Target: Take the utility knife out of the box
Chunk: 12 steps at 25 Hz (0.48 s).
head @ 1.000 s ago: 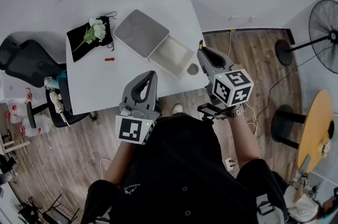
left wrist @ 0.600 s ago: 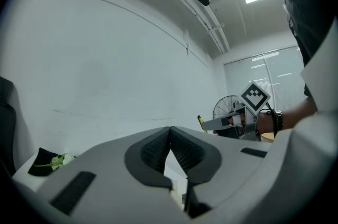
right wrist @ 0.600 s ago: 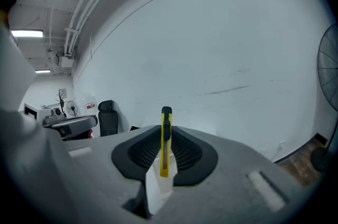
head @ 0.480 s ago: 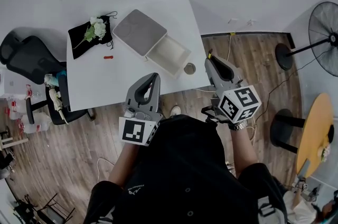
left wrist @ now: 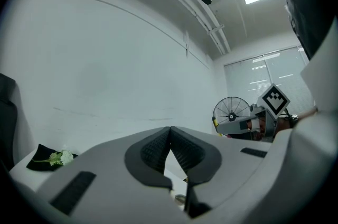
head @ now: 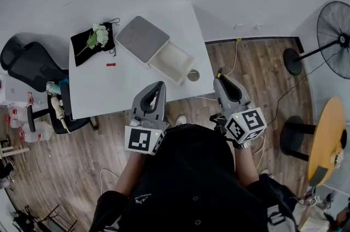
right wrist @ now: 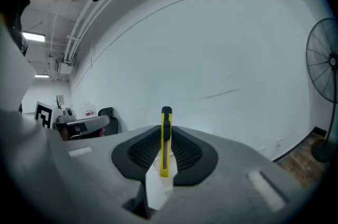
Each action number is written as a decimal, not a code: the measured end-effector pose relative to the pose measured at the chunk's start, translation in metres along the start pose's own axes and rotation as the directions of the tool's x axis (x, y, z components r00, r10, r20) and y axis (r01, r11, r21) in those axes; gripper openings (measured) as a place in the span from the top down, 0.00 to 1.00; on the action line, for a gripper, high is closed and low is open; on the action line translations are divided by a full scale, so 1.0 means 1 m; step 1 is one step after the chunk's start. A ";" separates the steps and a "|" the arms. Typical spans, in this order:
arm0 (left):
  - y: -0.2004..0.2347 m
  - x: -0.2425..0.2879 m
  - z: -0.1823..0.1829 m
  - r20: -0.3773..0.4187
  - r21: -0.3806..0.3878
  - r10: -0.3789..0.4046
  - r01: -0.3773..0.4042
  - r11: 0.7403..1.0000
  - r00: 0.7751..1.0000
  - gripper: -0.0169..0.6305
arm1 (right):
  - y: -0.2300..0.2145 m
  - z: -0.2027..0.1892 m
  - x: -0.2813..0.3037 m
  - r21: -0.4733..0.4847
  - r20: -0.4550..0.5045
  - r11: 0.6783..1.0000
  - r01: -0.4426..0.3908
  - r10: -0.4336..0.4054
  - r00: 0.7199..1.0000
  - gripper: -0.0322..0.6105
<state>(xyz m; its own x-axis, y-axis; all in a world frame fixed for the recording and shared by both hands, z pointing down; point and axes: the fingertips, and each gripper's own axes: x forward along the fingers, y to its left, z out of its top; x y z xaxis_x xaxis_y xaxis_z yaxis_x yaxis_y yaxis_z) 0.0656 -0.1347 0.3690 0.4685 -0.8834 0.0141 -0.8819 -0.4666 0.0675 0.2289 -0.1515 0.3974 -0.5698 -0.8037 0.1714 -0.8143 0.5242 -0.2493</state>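
A yellow utility knife (right wrist: 166, 141) stands upright between the pads of my right gripper (right wrist: 167, 136), which is shut on it. In the head view that gripper (head: 220, 77) hangs off the table's right corner, over the wooden floor, with the knife's yellow tip (head: 220, 75) just showing. The box (head: 172, 61) lies open on the white table (head: 109, 88), its grey lid (head: 143, 39) beside it. My left gripper (head: 159, 85) sits at the table's near edge; its jaws (left wrist: 170, 129) meet at the tips with nothing between them.
A small round tin (head: 192, 75) stands near the table's corner. A black cloth with white flowers (head: 94, 39) and a small red item (head: 111, 65) lie at the left. A black chair (head: 27, 64), a standing fan (head: 333, 34) and a round wooden table (head: 324, 138) surround me.
Both grippers have drawn back from the box toward the person. The right one, still holding the knife, moved farther, off the table's corner.
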 end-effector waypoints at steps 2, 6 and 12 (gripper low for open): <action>-0.002 0.000 -0.001 -0.001 -0.001 -0.001 0.001 1.000 1.000 0.97 | 0.002 -0.004 -0.005 0.003 0.005 1.000 -0.010 0.010 1.000 0.85; -0.005 -0.004 -0.005 -0.011 -0.001 -0.008 0.008 1.000 1.000 0.97 | 0.009 -0.007 -0.014 -0.023 0.030 0.999 -0.024 0.025 0.999 0.85; -0.011 -0.005 -0.009 -0.017 -0.003 -0.026 0.026 1.000 1.000 0.97 | 0.016 -0.011 -0.022 -0.030 0.056 0.999 -0.029 0.031 0.998 0.85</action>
<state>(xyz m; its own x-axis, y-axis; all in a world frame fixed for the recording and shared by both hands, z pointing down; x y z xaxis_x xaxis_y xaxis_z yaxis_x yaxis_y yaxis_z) 0.0738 -0.1244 0.3775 0.4917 -0.8702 0.0298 -0.8695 -0.4889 0.0710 0.2278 -0.1223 0.4000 -0.5878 -0.8014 0.1104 -0.8002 0.5559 -0.2252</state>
